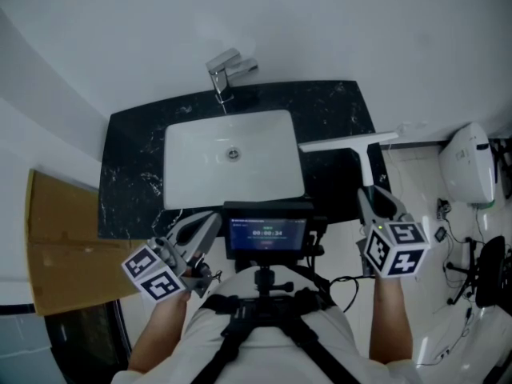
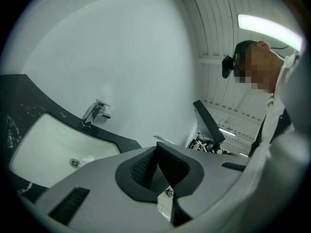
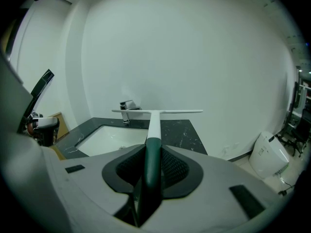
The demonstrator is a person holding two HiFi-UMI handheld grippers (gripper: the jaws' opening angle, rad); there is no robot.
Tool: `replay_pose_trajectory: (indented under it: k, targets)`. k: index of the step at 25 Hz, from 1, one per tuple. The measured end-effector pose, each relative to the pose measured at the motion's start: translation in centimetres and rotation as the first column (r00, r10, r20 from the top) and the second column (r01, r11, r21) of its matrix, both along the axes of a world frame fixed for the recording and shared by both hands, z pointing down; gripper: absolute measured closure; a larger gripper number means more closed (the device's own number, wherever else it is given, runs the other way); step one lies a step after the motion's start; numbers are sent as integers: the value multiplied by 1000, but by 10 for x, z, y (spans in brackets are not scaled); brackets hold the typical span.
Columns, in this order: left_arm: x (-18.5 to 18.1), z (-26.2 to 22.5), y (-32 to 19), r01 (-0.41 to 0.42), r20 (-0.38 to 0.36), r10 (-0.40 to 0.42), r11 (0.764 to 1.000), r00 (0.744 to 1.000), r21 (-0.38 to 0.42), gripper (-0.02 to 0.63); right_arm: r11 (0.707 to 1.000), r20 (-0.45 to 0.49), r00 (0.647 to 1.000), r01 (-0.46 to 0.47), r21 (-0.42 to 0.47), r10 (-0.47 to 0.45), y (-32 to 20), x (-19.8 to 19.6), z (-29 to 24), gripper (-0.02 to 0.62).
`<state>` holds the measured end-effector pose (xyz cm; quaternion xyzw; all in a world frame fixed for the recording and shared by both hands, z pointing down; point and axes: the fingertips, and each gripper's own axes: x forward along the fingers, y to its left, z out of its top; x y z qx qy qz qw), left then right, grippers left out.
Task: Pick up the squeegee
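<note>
Pinching squeegee [image 3: 153, 123] handle: right gripper [image 3: 151, 154] fingers [image 3: 178, 168].

The person wears a white shirt [image 1: 340, 338] and black chest harness [image 1: 240, 304].

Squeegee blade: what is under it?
Under the squeegee, held by the right hand-held gripper, lies the black countertop right of the sink. The strip directly beneath the blade is covered.
</note>
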<state>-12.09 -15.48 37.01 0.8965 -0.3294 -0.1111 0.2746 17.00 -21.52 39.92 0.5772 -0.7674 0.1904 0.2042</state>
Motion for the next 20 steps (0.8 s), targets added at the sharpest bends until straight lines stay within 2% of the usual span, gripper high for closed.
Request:
replay_pose_trajectory:
  k: [20]
  targets:
    - [2, 0, 2, -8, 7, 8, 1000, 1000, 0, 609, 1000, 3, 1000, 8, 5, -8, -2, -2, 1, 511]
